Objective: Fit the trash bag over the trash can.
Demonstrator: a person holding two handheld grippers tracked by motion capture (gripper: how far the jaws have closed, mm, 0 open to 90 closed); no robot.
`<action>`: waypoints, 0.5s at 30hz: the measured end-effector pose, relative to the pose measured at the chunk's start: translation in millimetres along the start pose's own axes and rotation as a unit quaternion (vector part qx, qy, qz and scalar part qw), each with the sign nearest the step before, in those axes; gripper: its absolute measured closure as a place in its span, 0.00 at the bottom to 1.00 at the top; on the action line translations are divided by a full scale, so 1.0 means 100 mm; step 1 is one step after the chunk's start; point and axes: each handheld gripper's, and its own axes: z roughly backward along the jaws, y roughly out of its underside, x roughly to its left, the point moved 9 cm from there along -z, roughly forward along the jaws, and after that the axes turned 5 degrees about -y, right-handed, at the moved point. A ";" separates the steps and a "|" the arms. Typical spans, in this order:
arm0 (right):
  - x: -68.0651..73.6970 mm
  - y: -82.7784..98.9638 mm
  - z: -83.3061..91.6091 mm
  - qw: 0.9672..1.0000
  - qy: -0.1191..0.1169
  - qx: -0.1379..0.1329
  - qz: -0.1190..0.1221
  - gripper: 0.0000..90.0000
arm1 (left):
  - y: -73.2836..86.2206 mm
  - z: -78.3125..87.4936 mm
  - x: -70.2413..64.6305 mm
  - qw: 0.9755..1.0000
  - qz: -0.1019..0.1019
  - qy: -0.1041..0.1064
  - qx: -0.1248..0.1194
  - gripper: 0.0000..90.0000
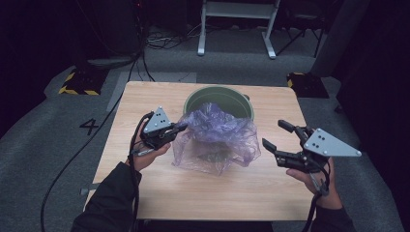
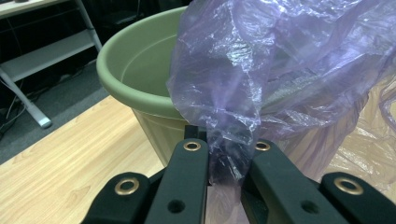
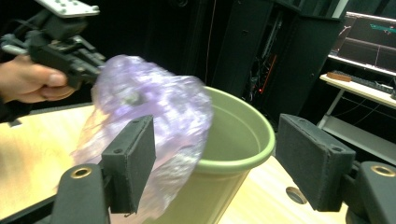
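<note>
Dark room, wooden table (image 1: 145, 188). Green bucket (image 1: 198, 99) at the far middle, a purple plastic bag (image 1: 217, 137) draped over its near rim. Left tool (image 1: 180, 128) is clamped on the bag's edge; right tool (image 1: 277, 135) has jaws apart, holding nothing, clear of the bag.

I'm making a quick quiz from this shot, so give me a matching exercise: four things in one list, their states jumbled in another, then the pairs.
1. left tongs
2. right tongs
3. plastic bag
4. bucket

A. green, standing on the table
B. open, holding nothing
C. purple, draped over a rim
D. shut on thin film

Pairs: 1-D, 2-B, 3-C, 4-A
</note>
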 end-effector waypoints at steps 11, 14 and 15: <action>0.43 0.28 -0.23 0.999 -0.021 0.034 0.012 0.34 | 0.03 0.01 0.00 1.000 0.006 -0.007 -0.001 0.99; 0.39 0.38 -0.30 0.998 -0.009 0.048 0.028 0.63 | 0.04 0.01 0.02 1.000 0.007 -0.010 0.000 0.99; 0.36 0.40 -0.31 0.998 -0.004 0.050 0.041 0.72 | 0.04 0.01 0.03 1.000 0.006 -0.011 0.001 0.99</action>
